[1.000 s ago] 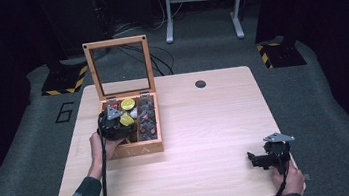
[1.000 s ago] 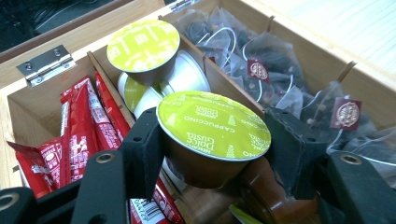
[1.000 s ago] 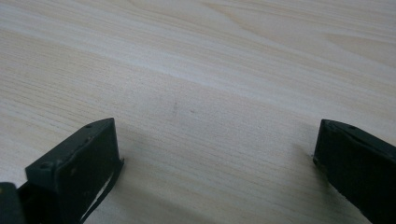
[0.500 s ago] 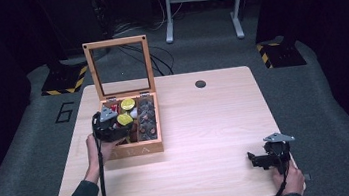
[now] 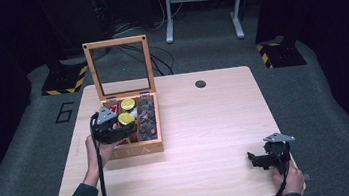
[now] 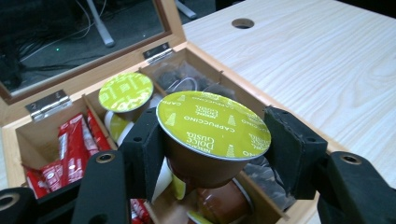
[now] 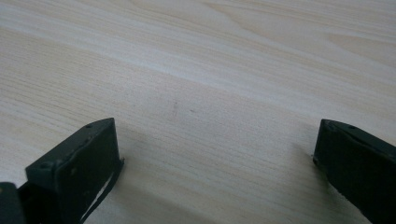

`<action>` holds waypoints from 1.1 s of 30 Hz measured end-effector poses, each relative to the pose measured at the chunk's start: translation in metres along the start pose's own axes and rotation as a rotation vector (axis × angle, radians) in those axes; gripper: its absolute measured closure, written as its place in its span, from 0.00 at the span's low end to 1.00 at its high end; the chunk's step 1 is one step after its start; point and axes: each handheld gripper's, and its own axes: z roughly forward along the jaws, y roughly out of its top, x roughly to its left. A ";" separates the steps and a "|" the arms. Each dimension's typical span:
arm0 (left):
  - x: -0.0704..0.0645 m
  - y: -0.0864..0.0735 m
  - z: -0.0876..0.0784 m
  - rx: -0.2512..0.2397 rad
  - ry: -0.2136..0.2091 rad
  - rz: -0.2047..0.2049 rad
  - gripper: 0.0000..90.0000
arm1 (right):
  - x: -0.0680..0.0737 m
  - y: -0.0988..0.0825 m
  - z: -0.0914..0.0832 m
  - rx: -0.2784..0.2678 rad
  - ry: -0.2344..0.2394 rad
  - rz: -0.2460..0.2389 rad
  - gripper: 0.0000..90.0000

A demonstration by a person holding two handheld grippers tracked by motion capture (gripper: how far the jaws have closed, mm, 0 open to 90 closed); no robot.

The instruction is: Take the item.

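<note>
A coffee capsule (image 6: 212, 128) with a yellow-green foil lid marked "Cappuccino" is held above the open wooden box (image 5: 138, 148); my left gripper (image 6: 219, 149) is shut on its brown cup body. In the high view the same capsule (image 5: 125, 118) sits at the left gripper (image 5: 115, 128) over the box's middle compartment. A second green-lidded capsule (image 6: 126, 91) rests in the box behind it. My right gripper (image 5: 258, 159) rests low near the table's front right edge, jaws wide apart over bare wood (image 7: 210, 116), nothing between them.
The box's glass-paned lid (image 5: 118, 67) stands upright at the back. Red sachets (image 6: 70, 144) fill the left compartment, dark pods (image 5: 147, 116) the right one. A round cable hole (image 5: 200, 83) lies in the table (image 5: 216, 123) behind.
My left gripper has risen a little with the green-lidded capsule, lifting it out of the box. The right gripper has stayed where it was.
</note>
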 end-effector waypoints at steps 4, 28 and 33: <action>-0.005 0.004 -0.004 -0.015 -0.010 0.011 0.45 | 0.000 0.000 0.000 0.000 0.000 0.000 0.00; -0.043 0.031 0.017 -0.050 -0.085 0.071 0.45 | 0.000 0.000 0.000 0.001 0.007 0.002 0.00; -0.050 0.036 0.024 -0.047 -0.094 0.084 0.45 | 0.000 0.001 0.001 -0.001 0.005 0.003 0.00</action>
